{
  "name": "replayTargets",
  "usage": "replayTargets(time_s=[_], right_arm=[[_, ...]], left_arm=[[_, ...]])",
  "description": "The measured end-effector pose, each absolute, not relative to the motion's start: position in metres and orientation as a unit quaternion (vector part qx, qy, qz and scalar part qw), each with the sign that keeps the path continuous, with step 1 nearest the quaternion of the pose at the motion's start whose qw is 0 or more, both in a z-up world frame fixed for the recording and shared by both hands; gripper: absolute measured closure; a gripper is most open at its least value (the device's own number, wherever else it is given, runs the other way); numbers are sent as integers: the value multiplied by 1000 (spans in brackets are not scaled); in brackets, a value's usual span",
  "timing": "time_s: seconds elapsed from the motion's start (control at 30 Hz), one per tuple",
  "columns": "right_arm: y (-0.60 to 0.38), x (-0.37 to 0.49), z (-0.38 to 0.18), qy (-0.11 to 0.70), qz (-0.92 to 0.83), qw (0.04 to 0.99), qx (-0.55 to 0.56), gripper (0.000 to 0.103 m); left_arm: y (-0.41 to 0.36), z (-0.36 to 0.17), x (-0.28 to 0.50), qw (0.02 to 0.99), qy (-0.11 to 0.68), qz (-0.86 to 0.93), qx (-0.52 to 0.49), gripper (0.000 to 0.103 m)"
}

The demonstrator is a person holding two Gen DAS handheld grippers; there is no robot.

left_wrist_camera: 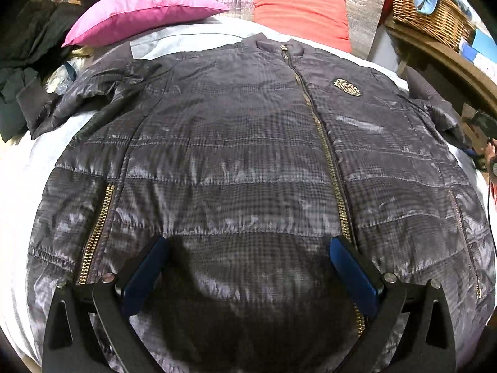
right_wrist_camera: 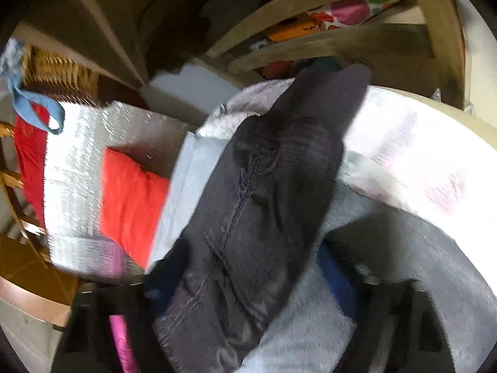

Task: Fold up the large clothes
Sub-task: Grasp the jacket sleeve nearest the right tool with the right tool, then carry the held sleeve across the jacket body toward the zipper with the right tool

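A dark grey quilted jacket lies flat, front up and zipped, on a bed with a pale grey sheet. It has a gold zip and a gold chest badge. My left gripper is open, its blue pads wide apart just above the jacket's lower front, holding nothing. In the blurred right wrist view a jacket sleeve runs between the right gripper's blue pads near the bed's right edge. The right gripper looks shut on the sleeve.
A pink pillow and a coral pillow lie at the bed's head. Dark clothes are piled at the far left. A wicker basket stands on wooden furniture at the right. A wooden chair stands beyond the bed.
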State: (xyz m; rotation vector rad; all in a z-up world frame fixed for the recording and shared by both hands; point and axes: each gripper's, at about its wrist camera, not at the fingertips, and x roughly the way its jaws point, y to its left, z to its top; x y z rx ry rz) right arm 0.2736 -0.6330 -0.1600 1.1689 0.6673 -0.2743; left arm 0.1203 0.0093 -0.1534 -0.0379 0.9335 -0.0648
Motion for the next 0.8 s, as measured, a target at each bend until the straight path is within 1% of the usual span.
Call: replayTargets(time_s=[0.03, 0.07, 0.1, 0.13, 0.27, 0.3, 0.4, 0.47, 0.57, 0.63, 0.67, 0.7, 0.73, 0.77, 0.8], right_arm=[[-634, 277, -161, 323, -133, 771, 533, 70], [-631, 285, -157, 343, -149, 770, 517, 76], [-626, 288, -148, 349, -158, 779, 497, 85], [-619, 292, -137, 349, -159, 790, 478, 89], [-557, 312, -59, 332, -123, 862, 362, 91], [-527, 317, -31, 321, -100, 884, 325, 92], [-444, 328, 31, 290, -32, 923, 252, 92], [-381, 331, 61, 273, 24, 939, 210, 92], [-272, 329, 78, 266, 101, 950, 131, 93], [-205, 326, 63, 287, 137, 944, 85, 90], [-173, 329, 44, 313, 153, 935, 64, 79], [-145, 333, 18, 350, 167, 920, 47, 38], [-126, 334, -8, 382, 173, 907, 40, 9], [-111, 334, -37, 405, 177, 896, 37, 0], [-103, 331, -64, 426, 177, 887, 33, 0]], left_arm=[[10, -153, 121, 892, 451, -33, -18, 0], [11, -151, 120, 890, 454, -36, -19, 0], [12, -149, 120, 888, 457, -40, -21, 0], [14, -148, 122, 886, 460, -43, -22, 0], [26, -141, 119, 889, 455, -44, -25, 0], [31, -138, 116, 892, 449, -36, -30, 0], [47, -132, 109, 895, 443, -25, -55, 0], [61, -126, 104, 896, 438, -16, -75, 0], [78, -117, 93, 900, 426, -2, -94, 0], [89, -111, 88, 902, 419, 7, -100, 0], [95, -107, 84, 904, 415, 14, -101, 0], [100, -105, 80, 905, 412, 19, -102, 0], [104, -102, 77, 907, 408, 23, -104, 0], [109, -99, 73, 908, 404, 26, -104, 0], [114, -97, 69, 910, 402, 30, -103, 0]])
